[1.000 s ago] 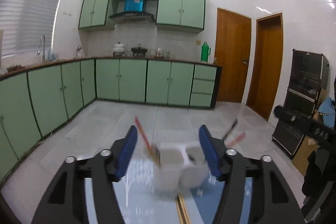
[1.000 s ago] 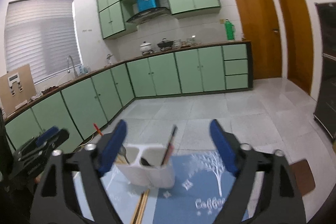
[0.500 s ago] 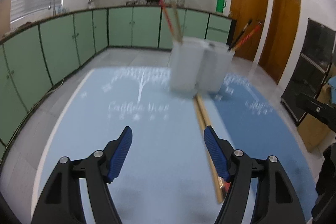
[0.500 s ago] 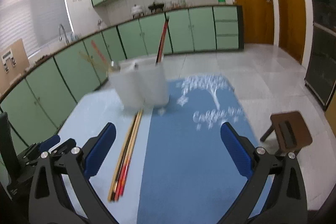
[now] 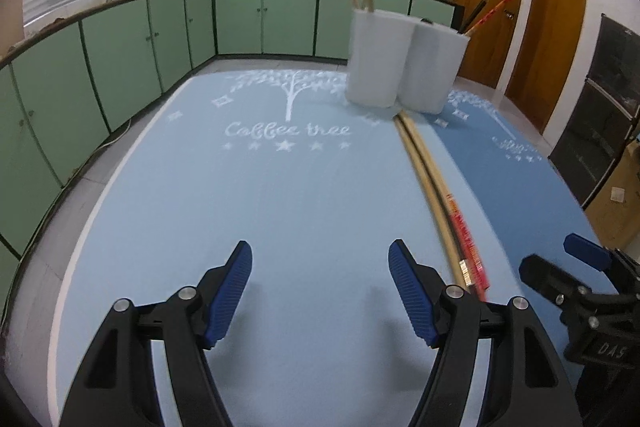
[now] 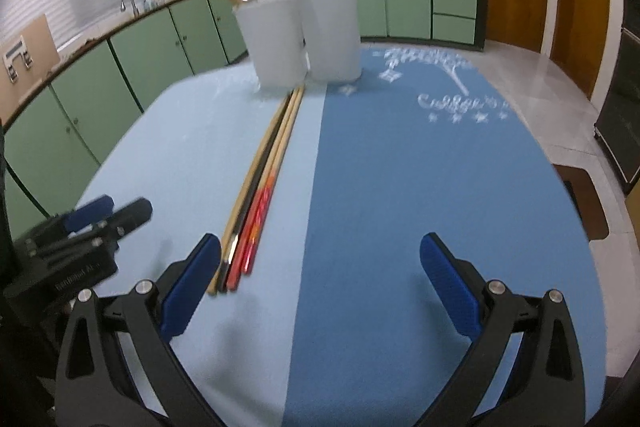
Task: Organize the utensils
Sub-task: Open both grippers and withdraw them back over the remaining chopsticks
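Both wrist cameras look down and forward, close over the table (image 5: 280,207); left and right views share the far holder (image 5: 404,59) (image 6: 298,35).
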`<state>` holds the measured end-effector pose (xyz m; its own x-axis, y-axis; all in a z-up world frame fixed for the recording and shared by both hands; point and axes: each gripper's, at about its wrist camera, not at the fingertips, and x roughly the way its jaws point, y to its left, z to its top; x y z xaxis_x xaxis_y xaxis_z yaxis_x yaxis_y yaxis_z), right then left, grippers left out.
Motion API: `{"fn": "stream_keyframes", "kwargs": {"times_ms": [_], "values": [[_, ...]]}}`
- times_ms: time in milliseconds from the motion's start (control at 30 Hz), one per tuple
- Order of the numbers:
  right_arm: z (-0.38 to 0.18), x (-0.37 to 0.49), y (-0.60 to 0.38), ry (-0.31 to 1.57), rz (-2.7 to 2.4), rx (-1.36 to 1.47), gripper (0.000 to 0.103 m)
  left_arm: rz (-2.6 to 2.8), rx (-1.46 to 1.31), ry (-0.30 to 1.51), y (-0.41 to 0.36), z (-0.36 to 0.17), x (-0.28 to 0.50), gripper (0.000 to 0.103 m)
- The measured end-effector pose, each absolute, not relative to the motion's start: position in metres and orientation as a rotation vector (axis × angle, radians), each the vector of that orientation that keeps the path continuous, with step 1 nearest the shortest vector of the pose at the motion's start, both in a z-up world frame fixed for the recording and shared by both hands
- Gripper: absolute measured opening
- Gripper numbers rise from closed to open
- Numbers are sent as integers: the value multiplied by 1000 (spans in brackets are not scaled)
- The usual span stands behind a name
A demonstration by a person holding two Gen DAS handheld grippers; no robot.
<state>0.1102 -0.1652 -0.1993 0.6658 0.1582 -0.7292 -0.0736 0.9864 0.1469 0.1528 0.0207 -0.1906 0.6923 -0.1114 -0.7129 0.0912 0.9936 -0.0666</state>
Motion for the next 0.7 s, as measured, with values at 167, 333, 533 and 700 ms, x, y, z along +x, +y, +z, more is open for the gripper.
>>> {"fn": "stream_keyframes", "kwargs": {"times_ms": [167, 333, 533, 700], "values": [[-212, 112, -158, 877, 107, 76, 97, -103, -39, 819, 28, -196, 155, 70], [-217, 115, -156, 911, 87, 49, 96, -108, -44, 826, 29, -198, 157, 70], [-222, 119, -149, 940, 54, -28, 96, -109, -62, 836, 31, -201, 159, 70], [-222, 120, -145, 942, 50, -52, 96, -111, -63, 841, 32, -202, 159, 70]]}}
